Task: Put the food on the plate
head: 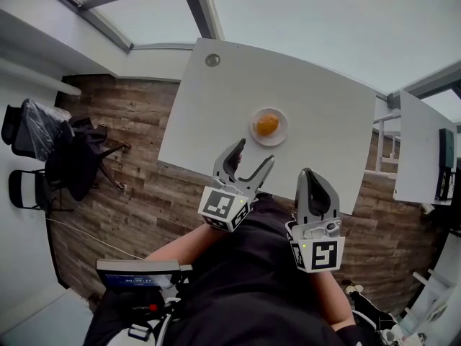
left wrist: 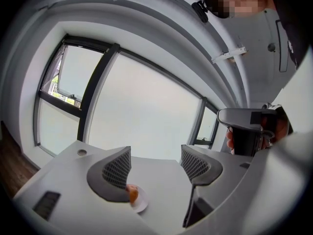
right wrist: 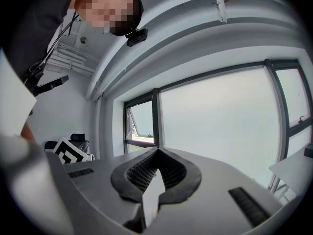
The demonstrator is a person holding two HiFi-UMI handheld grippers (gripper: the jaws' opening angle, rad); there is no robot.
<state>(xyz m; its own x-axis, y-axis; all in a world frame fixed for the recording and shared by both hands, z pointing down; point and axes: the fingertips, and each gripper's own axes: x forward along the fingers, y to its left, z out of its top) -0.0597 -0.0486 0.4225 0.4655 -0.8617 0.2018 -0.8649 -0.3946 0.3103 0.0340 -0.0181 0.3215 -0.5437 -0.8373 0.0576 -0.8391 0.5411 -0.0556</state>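
left tongs (head: 253,153) are wide apart and hold nothing. right tongs (head: 311,173) are squeezed tight together. a thin white bit shows in the small gap behind their tips, and i cannot tell what it is.

the food (head: 267,125) is a small orange lump. it sits in the middle of the little white plate (head: 253,132), far out on the white table (head: 216,99). so the job looks done, or very close to it.

i think the step now is just getting clear. the good way is to keep the left tongs apart and high, away from the plate. that way nothing bumps the rim or knocks the food off. go slow, and do not swing sideways over the plate.

the left tongs hang above the near edge of the table, well apart from the plate. they point at it and tip down a little, with the arm reaching out from the body. the right tongs sit just to the right, near the same edge, and point flat ahead.
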